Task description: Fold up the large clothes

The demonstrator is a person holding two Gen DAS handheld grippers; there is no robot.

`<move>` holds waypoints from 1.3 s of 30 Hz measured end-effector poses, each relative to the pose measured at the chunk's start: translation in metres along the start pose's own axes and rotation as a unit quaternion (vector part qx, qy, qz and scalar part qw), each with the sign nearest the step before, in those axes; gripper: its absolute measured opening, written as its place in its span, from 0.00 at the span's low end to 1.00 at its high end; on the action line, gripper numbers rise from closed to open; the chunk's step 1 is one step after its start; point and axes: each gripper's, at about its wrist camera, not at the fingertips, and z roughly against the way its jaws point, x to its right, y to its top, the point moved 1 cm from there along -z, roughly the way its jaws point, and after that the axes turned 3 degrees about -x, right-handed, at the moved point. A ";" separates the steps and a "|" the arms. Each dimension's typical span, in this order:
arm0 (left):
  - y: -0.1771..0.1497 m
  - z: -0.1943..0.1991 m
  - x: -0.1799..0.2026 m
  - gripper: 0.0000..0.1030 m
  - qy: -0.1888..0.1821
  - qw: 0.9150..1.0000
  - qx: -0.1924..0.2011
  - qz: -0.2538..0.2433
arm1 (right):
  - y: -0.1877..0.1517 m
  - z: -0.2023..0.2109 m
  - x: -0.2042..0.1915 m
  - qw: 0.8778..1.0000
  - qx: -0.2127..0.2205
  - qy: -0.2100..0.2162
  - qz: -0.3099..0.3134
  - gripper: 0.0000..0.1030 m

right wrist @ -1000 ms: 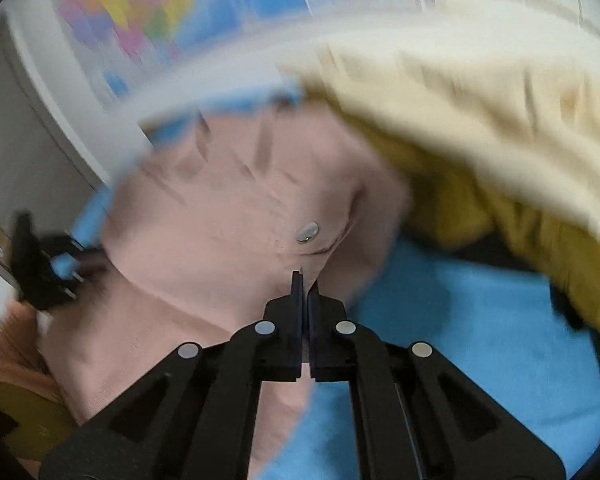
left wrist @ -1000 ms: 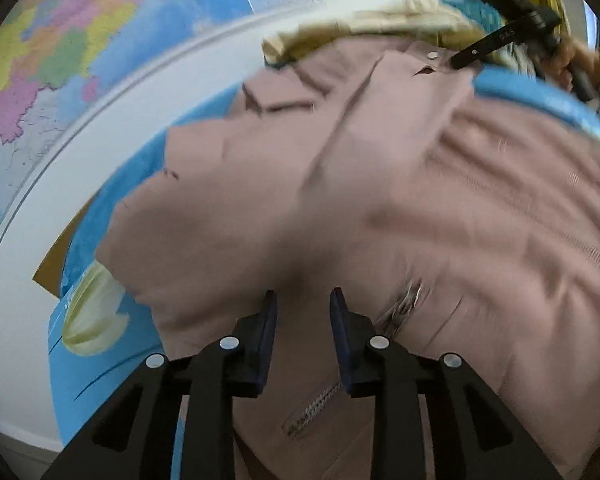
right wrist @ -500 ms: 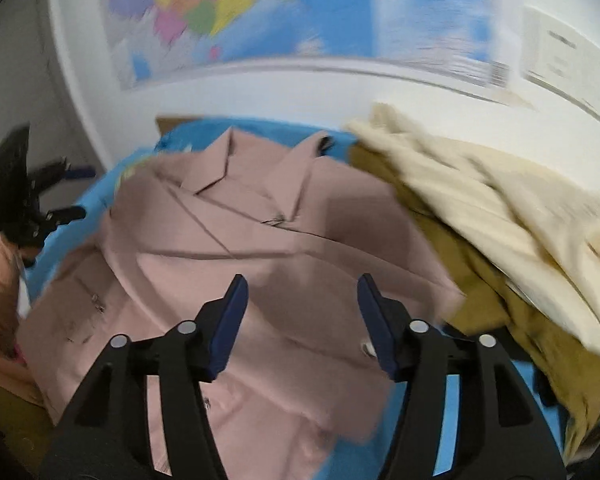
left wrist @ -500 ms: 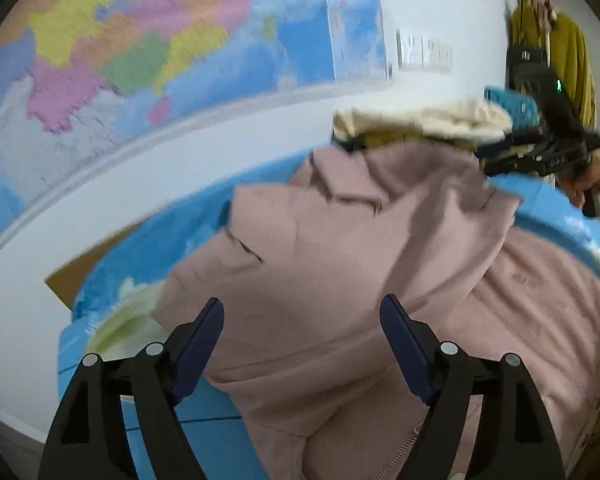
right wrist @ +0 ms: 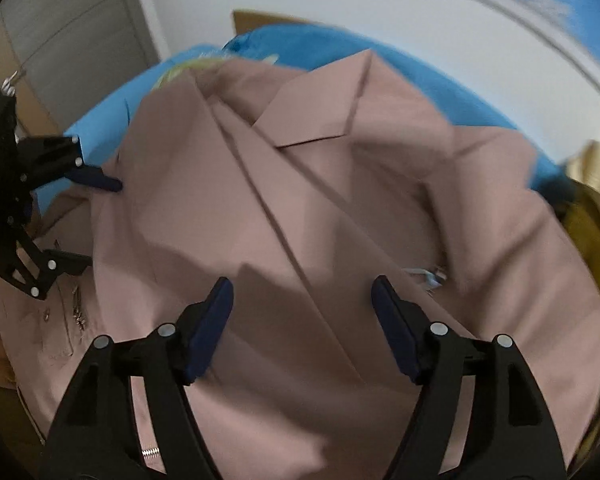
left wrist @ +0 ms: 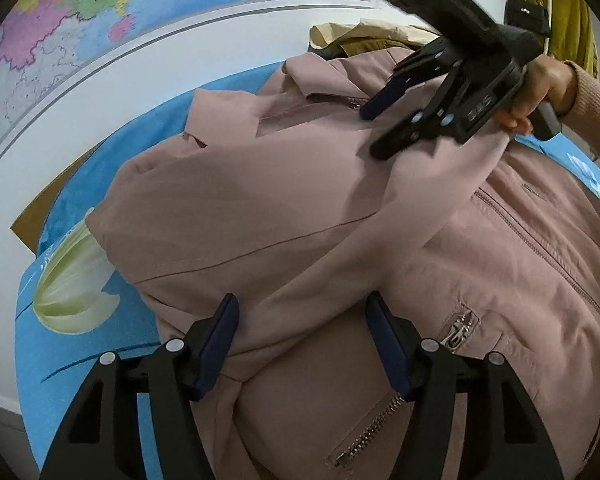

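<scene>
A dusty-pink zip jacket (left wrist: 340,220) lies on a blue cloth-covered surface (left wrist: 80,340), its sleeve folded across the body. My left gripper (left wrist: 302,340) is open just above the jacket's lower front, near a zip pocket (left wrist: 456,330). My right gripper (right wrist: 302,328) is open and empty above the jacket's (right wrist: 300,200) chest, below the collar (right wrist: 320,116). The right gripper also shows in the left wrist view (left wrist: 384,128), over the far shoulder. The left gripper shows in the right wrist view (right wrist: 96,220) at the left edge.
A pile of cream and mustard clothes (left wrist: 364,36) lies beyond the jacket, also at the right in the right wrist view (right wrist: 592,220). A wall map (left wrist: 140,12) hangs behind. A wooden door (right wrist: 68,52) stands at the left.
Both grippers have opened and let go of the jacket. The right gripper swung over the jacket's chest, towards the left one. The left gripper came back down close over the lower front.
</scene>
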 end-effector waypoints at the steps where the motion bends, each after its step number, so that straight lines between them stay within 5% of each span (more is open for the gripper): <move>1: 0.000 -0.001 -0.001 0.62 0.001 1.000 0.000 0.002 | 0.000 -0.002 -0.002 1.000 -0.003 0.014 0.004 0.41; 4: 0.002 -0.001 -0.003 0.62 0.002 1.000 0.004 0.007 | 0.000 0.006 -0.011 1.000 0.004 0.000 0.029 0.04; 12: 0.016 0.015 -0.015 0.71 0.009 0.999 0.042 0.027 | 0.035 0.066 -0.009 0.990 0.117 -0.075 0.025 0.02; 16: 0.019 -0.007 -0.021 0.71 0.025 0.999 -0.005 0.031 | 0.034 0.020 0.003 0.992 0.059 -0.110 0.010 0.06; 18: 0.018 -0.010 -0.023 0.70 0.032 0.999 -0.010 0.026 | 0.025 0.016 0.010 0.991 0.055 -0.122 -0.005 0.17; 20: 0.015 0.002 -0.028 0.70 0.026 0.999 0.010 0.032 | 0.008 0.035 0.022 0.989 0.076 -0.124 -0.036 0.45; 25: 0.006 0.025 -0.043 0.70 0.023 0.997 0.044 0.062 | -0.045 0.094 0.022 0.985 0.143 -0.043 -0.083 0.46; 31: -0.016 0.035 -0.067 0.70 0.005 0.990 0.037 0.134 | -0.078 0.049 0.011 0.992 0.063 -0.066 -0.085 0.46; 35: -0.046 0.049 -0.070 0.71 -0.005 0.986 0.030 0.165 | -0.088 0.054 0.024 0.986 0.088 -0.071 -0.123 0.46; 39: -0.076 0.061 -0.062 0.72 -0.025 0.982 0.020 0.184 | -0.112 0.097 0.016 0.979 0.134 -0.030 -0.148 0.55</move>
